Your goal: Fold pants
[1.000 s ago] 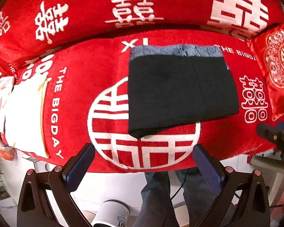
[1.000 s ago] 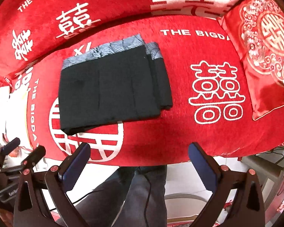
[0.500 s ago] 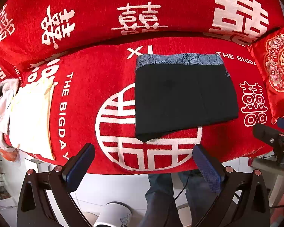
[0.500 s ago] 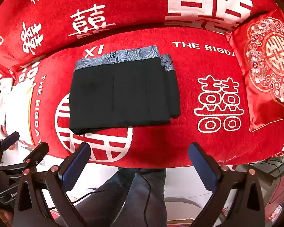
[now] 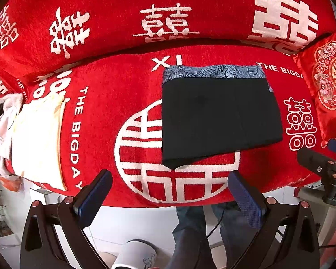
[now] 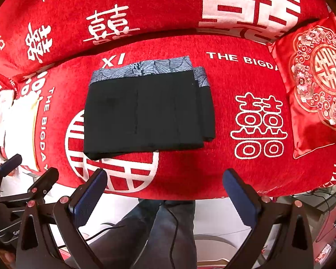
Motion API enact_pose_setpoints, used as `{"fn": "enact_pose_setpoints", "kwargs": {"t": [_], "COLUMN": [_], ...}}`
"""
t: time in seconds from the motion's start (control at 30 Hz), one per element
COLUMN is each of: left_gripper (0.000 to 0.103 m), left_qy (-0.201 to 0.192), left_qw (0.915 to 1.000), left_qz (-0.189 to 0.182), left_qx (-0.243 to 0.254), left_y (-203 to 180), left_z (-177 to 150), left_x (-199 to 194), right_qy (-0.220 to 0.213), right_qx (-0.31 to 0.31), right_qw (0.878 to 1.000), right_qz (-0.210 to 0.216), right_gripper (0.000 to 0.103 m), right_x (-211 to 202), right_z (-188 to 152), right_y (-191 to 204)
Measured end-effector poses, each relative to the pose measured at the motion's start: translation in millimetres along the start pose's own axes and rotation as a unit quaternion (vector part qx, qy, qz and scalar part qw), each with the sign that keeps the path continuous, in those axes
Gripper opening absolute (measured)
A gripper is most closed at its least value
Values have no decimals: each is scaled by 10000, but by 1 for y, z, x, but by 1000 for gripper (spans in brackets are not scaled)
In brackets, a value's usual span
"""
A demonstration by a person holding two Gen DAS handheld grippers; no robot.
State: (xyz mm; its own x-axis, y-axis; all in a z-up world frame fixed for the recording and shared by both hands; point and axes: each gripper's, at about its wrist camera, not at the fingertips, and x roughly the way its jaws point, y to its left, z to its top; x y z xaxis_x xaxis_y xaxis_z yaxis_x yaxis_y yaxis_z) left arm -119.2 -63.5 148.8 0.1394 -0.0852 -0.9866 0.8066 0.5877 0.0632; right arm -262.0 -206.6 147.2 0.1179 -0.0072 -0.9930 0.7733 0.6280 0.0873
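A red sofa cover (image 5: 105, 116) printed with white characters is spread over the seat. The black pants (image 6: 145, 114) are laid folded into a flat rectangle on the seat's middle, grey patterned waistband (image 6: 143, 68) toward the backrest. A red embroidered cushion (image 6: 318, 85) is seen well apart at the right. The left gripper (image 5: 169, 192) and right gripper (image 6: 164, 191) are held released, empty, clear of the pants.

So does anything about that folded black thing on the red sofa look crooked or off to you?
Only slightly. The black pants lie folded on the red cover, but the layers are not flush: a lower layer sticks out along the right edge, and the front left corner sags forward. Both tongs hang open, touching nothing.
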Motion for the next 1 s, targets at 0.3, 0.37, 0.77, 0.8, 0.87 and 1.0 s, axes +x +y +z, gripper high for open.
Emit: {"fn": "enact_pose_setpoints", "kwargs": {"t": [0.3,0.37,0.77,0.8,0.87,1.0], "left_gripper": [103,103,103,103,103,103], "left_qy": [3,16,-61,-52,-40,-11], "left_qw": [10000,10000,9996,9996,9996,9997], "left_qz": [20,11,202,200,185,141], "left_qx": [-17,-23,190,204,213,222], "left_y": [0,-1,-5,-6,-6,-7], "left_z": [1,1,3,3,3,4], "left_x": [1,1,3,4,5,7], "right_qy": [5,13,34,39,49,69], "right_qx": [-23,-37,-148,-172,-203,-224], "right_qw": [10000,10000,9997,9996,9995,9994], "right_qz": [-35,-58,-204,-221,-239,-235], "right_gripper": [103,103,103,103,103,103], "right_x": [1,1,5,5,6,7], "right_z": [0,1,4,4,5,5], "right_y": [2,2,2,3,4,6]}}
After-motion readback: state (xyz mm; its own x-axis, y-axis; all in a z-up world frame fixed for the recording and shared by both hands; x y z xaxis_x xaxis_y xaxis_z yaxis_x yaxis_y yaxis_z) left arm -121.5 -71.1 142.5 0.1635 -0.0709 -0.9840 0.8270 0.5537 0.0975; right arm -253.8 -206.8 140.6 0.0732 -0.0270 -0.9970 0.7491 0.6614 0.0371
